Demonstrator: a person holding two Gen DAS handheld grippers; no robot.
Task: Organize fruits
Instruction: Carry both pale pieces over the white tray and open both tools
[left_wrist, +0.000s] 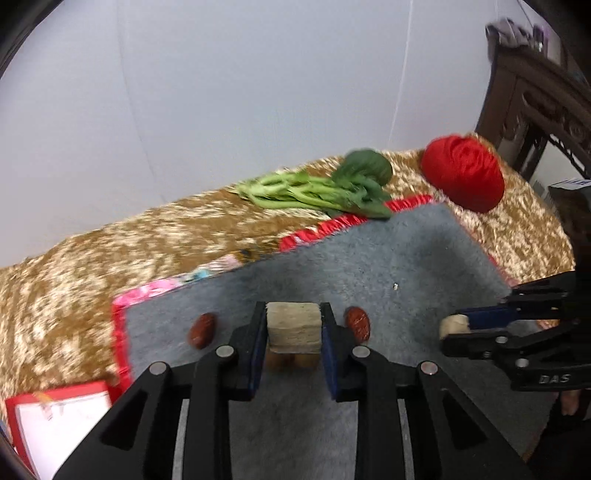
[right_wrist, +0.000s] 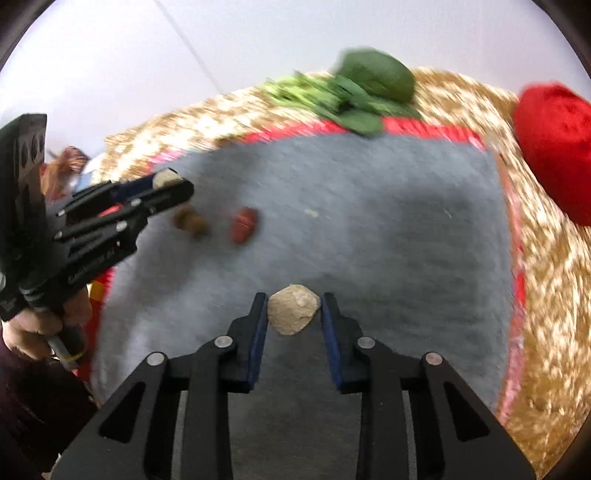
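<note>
**Ana:** Fruits first: what lies on the grey mat (left_wrist: 369, 258)?

**Ben:** Going left to right in the left wrist view, a wrinkled red date (left_wrist: 202, 330) lies flat on the fuzzy mat, then the left gripper (left_wrist: 293, 328) with its fingers clenched on a pale, layered, blocky piece (left_wrist: 293, 326). Under that piece sits a brown lumpy bit (left_wrist: 291, 361), half hidden. A second red date (left_wrist: 357, 324) lies just right of the fingers.

**Ana:** And further right?

**Ben:** The right gripper (left_wrist: 452, 328) comes in from the right edge, its fingers grasping a pale rounded chunk (left_wrist: 453, 325). Its own camera shows that chunk (right_wrist: 293, 309) as rough and stone-like, pinched between the blue pads.

**Ana:** What does only one view give?

**Ben:** The right wrist view shows the hand (right_wrist: 35, 325) holding the left gripper (right_wrist: 170, 182), and the brown lump (right_wrist: 190, 221) in full, near one date (right_wrist: 243, 224). The left view alone shows a red-edged white card (left_wrist: 55, 424) at the near left.

**Ana:** Around the mat?

**Ben:** A red frilled border (left_wrist: 354, 221) edges the mat, on a shaggy golden bench cover (left_wrist: 92, 266). At the far side lie leafy greens (left_wrist: 325, 188), one leaf overlapping the border, and to their right a ball of red yarn (left_wrist: 463, 171). Dark carved furniture (left_wrist: 535, 110) stands far right.
</note>
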